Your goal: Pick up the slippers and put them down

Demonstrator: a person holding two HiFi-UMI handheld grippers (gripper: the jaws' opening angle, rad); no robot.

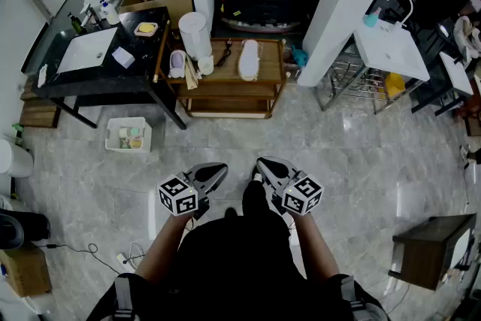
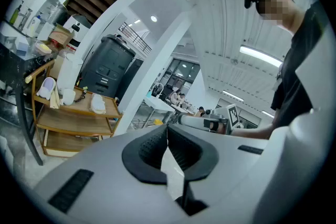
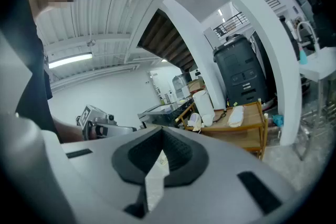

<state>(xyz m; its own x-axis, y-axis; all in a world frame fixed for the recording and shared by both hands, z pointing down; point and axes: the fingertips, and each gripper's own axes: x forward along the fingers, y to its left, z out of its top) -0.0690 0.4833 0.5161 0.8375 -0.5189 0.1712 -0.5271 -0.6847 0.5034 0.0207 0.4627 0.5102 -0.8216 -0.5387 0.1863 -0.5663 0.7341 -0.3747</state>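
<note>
Two pale slippers lie on the top of a wooden shelf cart [image 1: 268, 76] far ahead: a white one [image 1: 249, 59] at the middle and a lavender one [image 1: 177, 63] at its left end. Both also show in the left gripper view, white slipper [image 2: 98, 104] and lavender slipper [image 2: 47, 87], and in the right gripper view, white slipper [image 3: 236, 115]. My left gripper [image 1: 220, 171] and right gripper [image 1: 263, 163] are held close to my body, side by side, well short of the cart. Both are shut with nothing between the jaws, left gripper [image 2: 167, 129], right gripper [image 3: 160, 132].
A white cylinder [image 1: 195, 34] stands on the cart between the slippers. Left of the cart are a black table [image 1: 135, 83] and a white basket [image 1: 128, 134] on the floor. A white pillar [image 1: 342, 4], a metal rack [image 1: 346, 83] and a dark stool [image 1: 432, 248] are on the right.
</note>
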